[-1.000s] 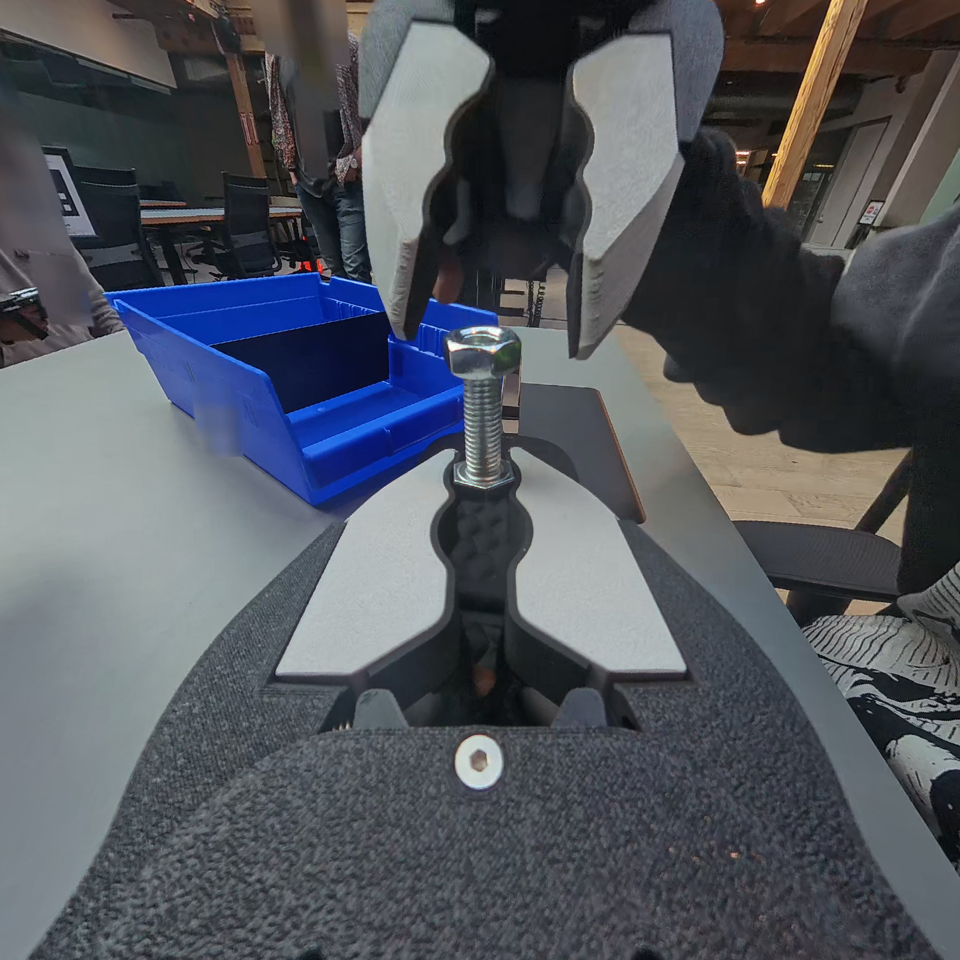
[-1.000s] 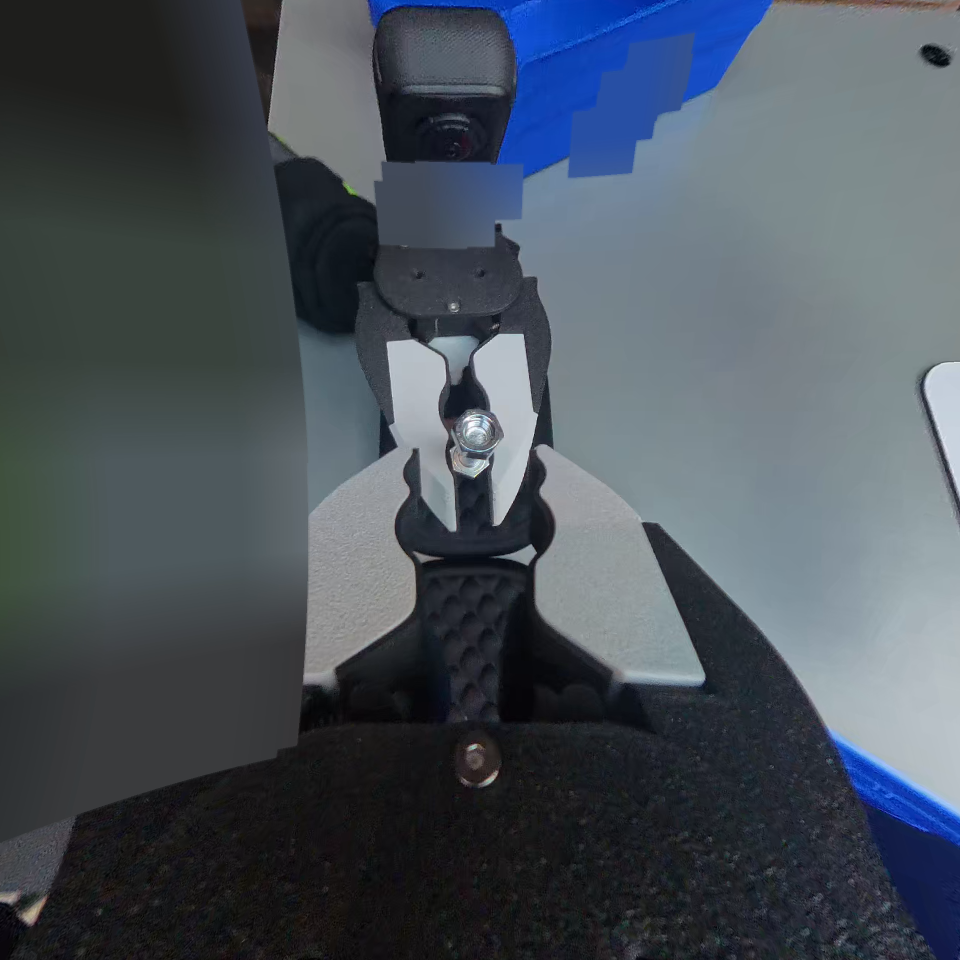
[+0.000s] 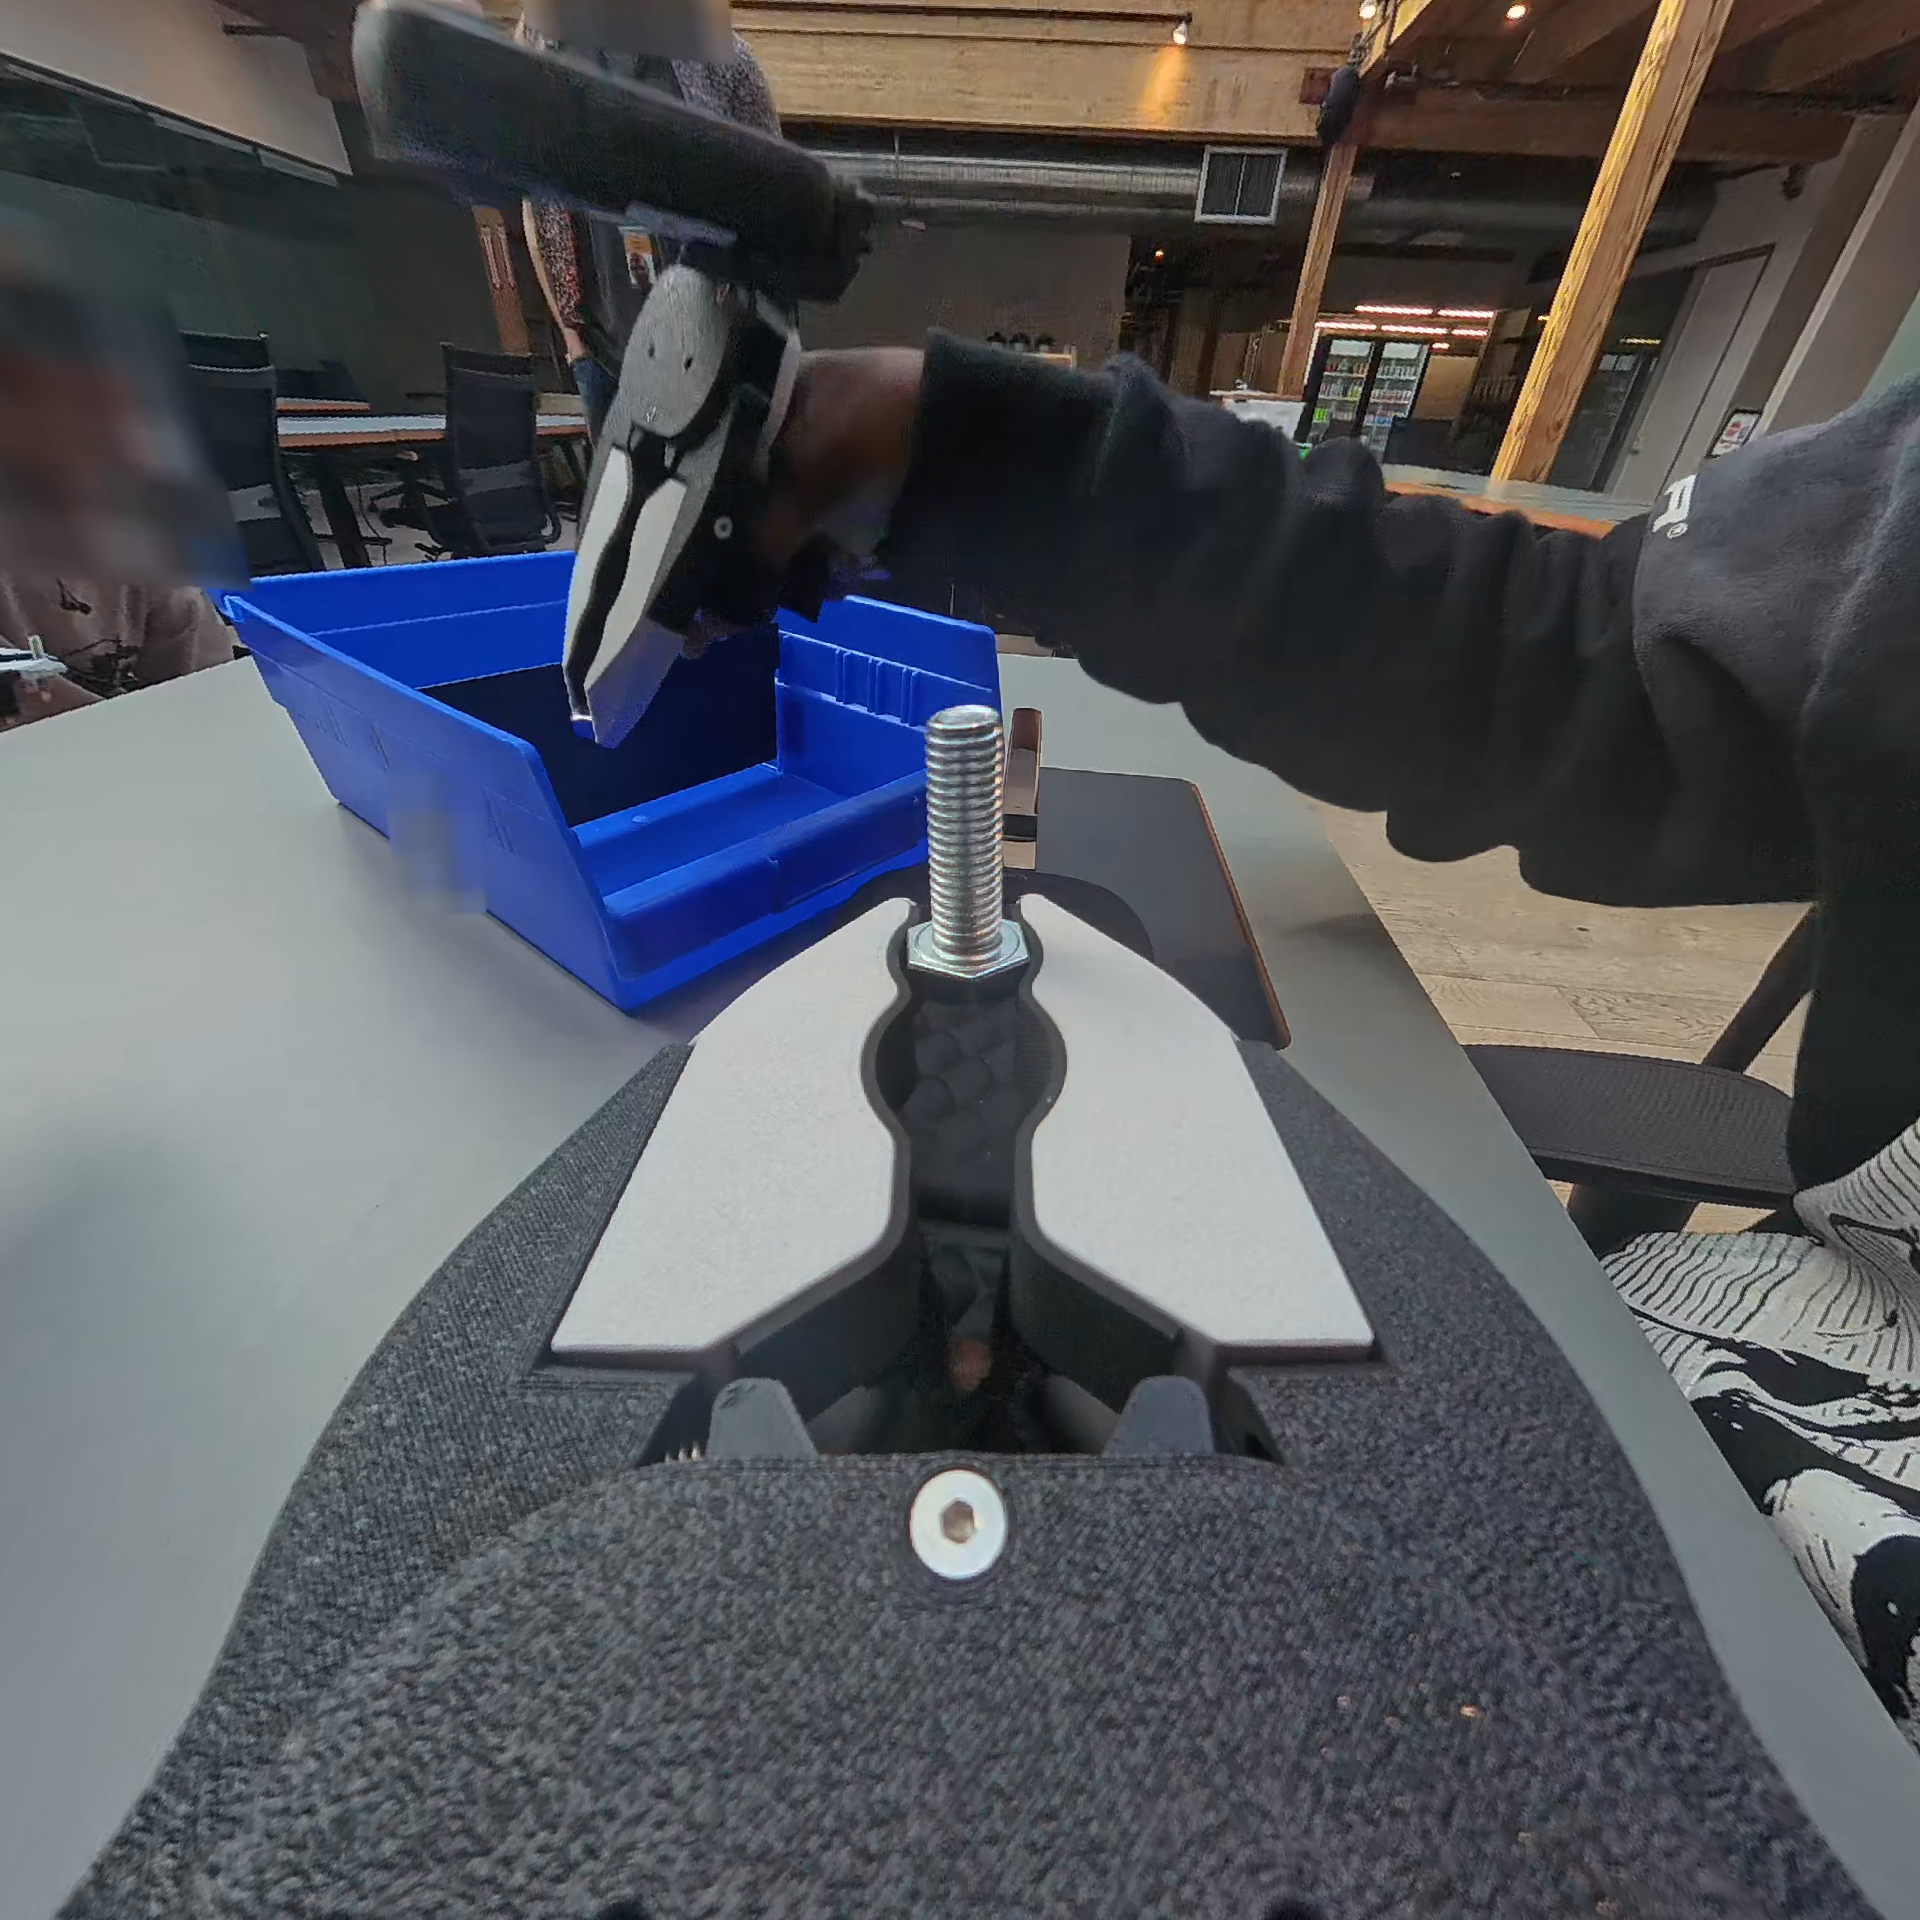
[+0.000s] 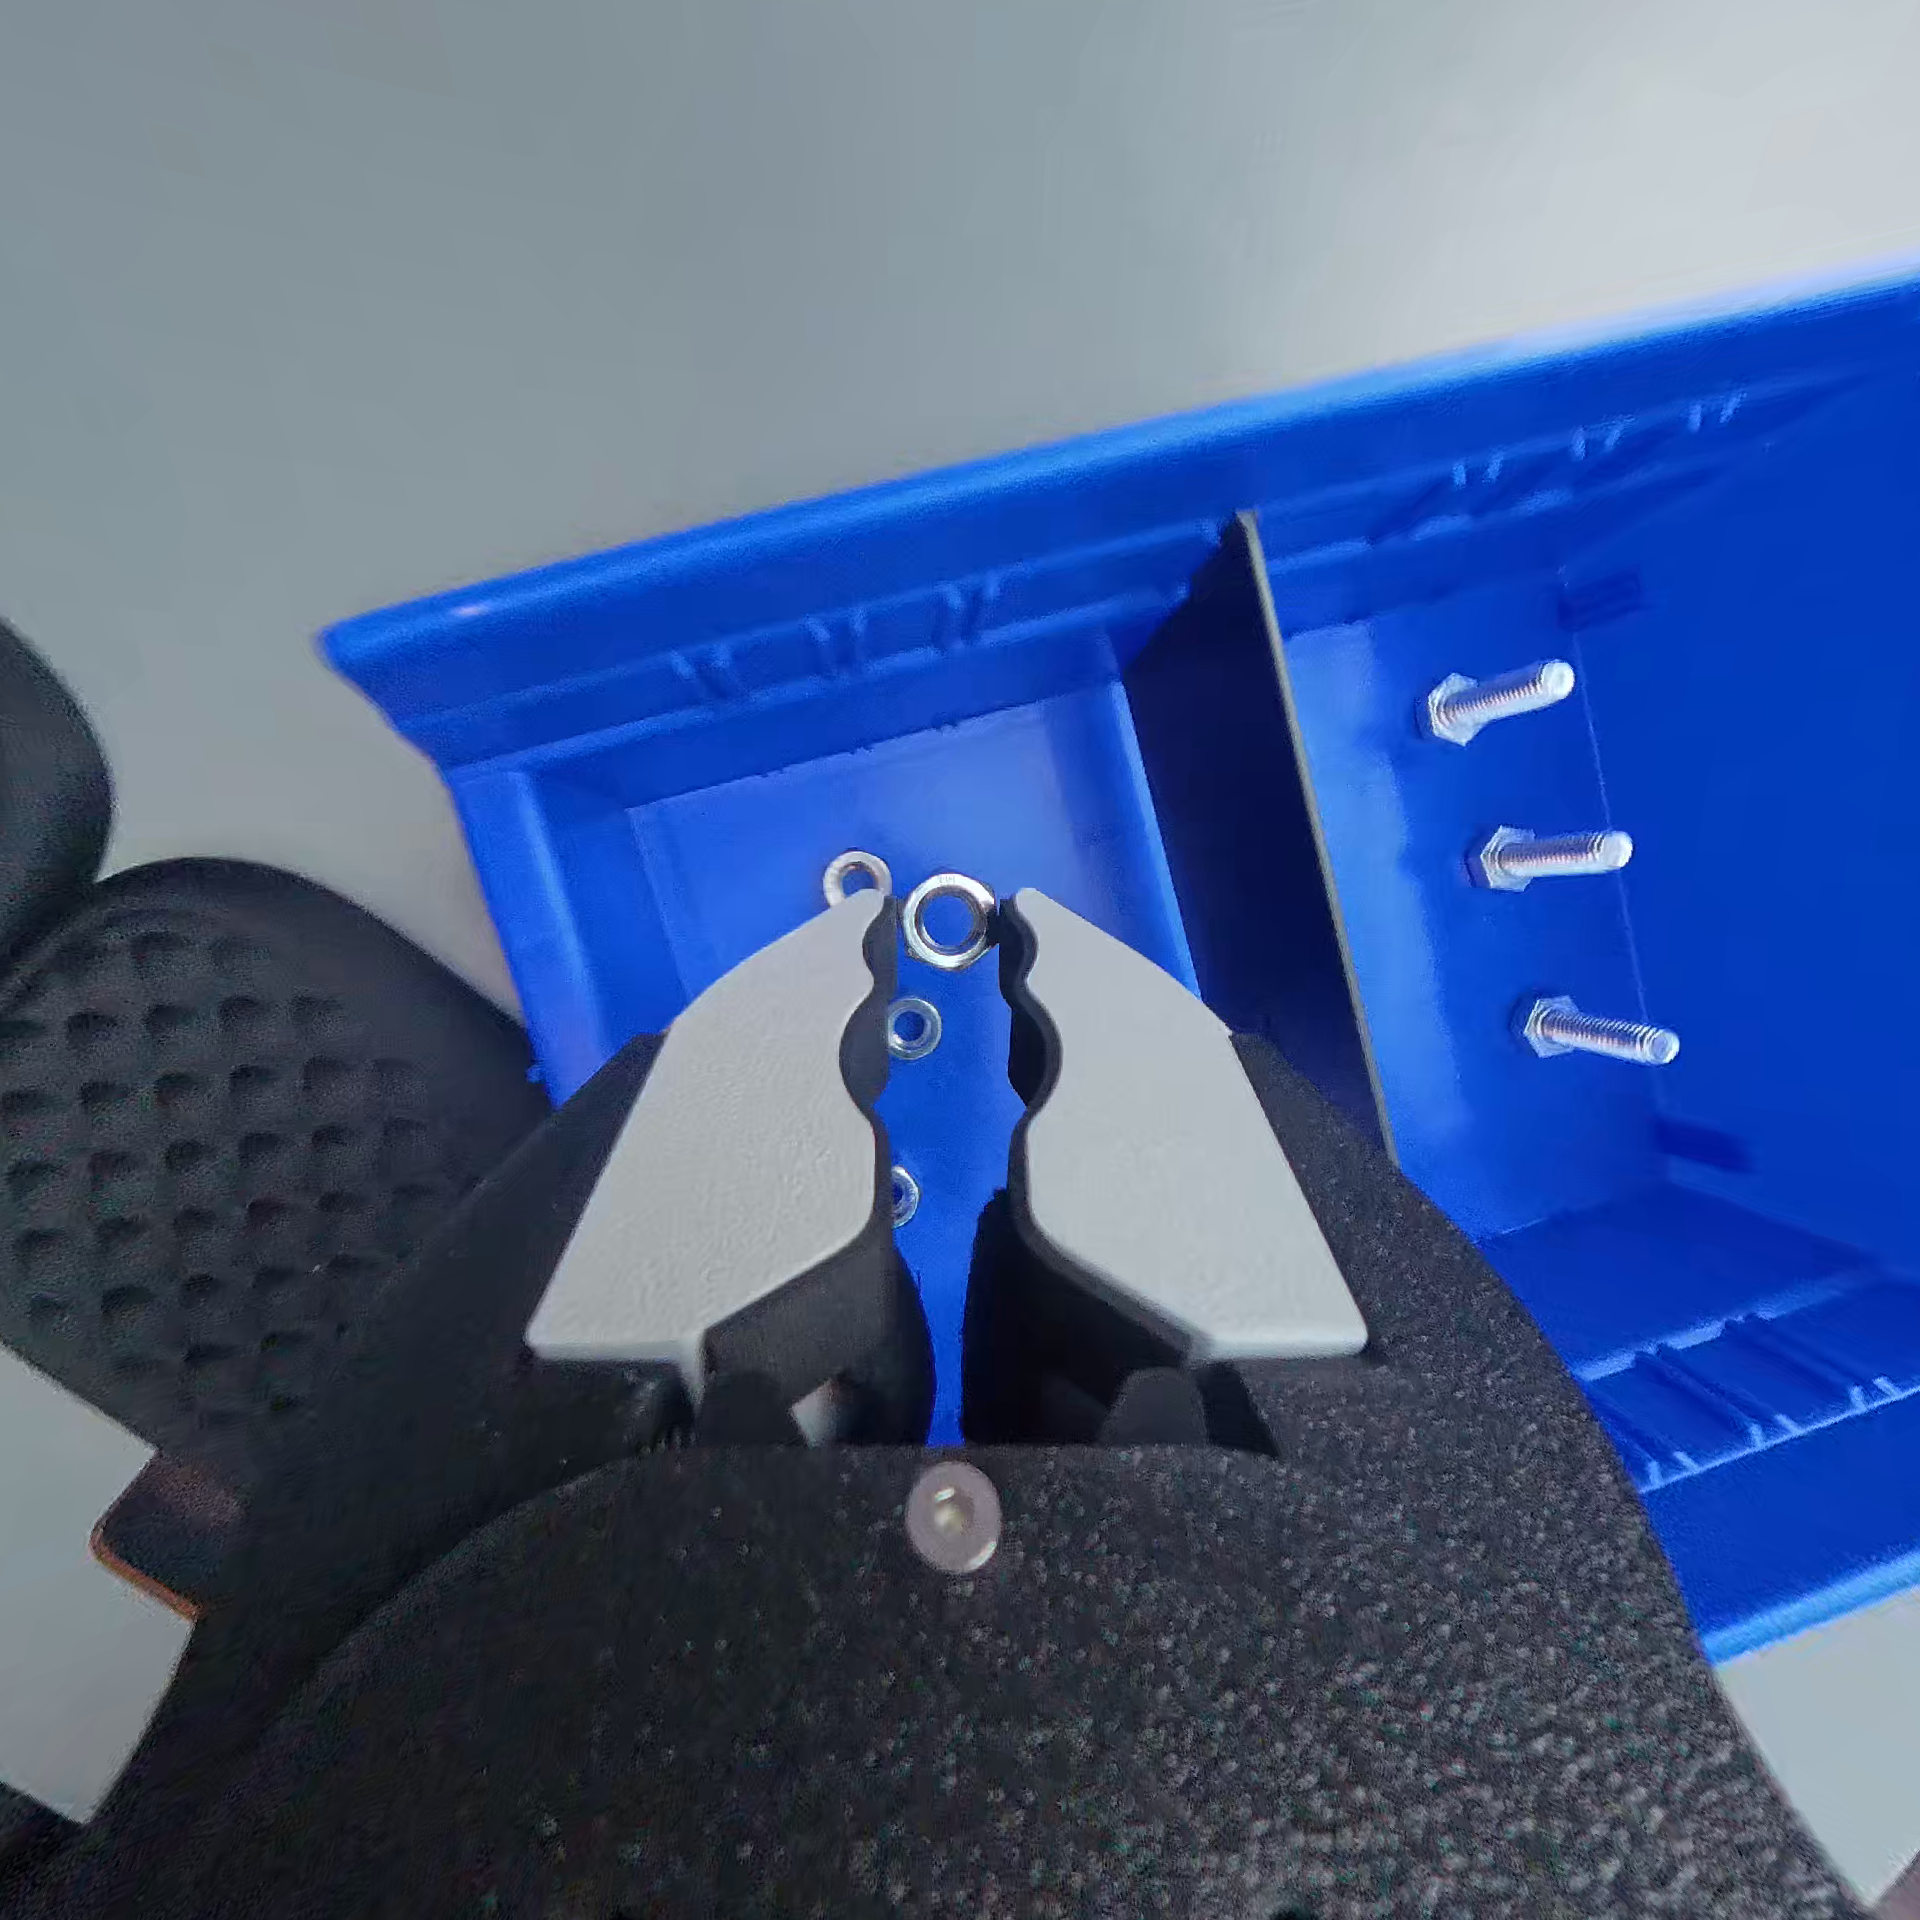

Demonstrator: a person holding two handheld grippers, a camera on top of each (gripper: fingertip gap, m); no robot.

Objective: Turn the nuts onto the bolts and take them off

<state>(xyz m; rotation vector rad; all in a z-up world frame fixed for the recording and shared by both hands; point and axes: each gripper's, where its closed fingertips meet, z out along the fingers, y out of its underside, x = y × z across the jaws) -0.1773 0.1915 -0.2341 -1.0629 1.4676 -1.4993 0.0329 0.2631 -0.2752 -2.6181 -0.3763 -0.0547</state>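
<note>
The grey table (image 3: 208,1039) carries everything, and the blue bin (image 4: 790,582) serves as the landmark. A dark divider (image 4: 1247,790) splits the bin so that nuts and bolts stay sorted: three spare bolts (image 4: 1553,857) lie in the compartment on one side of it, loose nuts (image 4: 912,1027) on the floor of the other.

Just in front of the bin, the left tool (image 3: 966,966) is closed tight on the hex head of a bolt (image 3: 964,831), holding it upright with its bare thread pointing up, presumably so a nut can be spun on or off from above. No nut sits on that thread now.

Over the bin's nut compartment, the right tool (image 4: 943,925) points downward, its two fingers a small way apart with a nut (image 4: 941,923) between the tips. That nut looks pinched rather than resting on the bin floor, though the blurred view leaves this uncertain. I judge it is being returned to its pile.

A dark sleeve (image 3: 1351,623) reaches across behind the upright bolt. The divider and the bin's walls stand close to the right tool, and a dark pad (image 3: 1143,852) lies on the table beside the bin.
</note>
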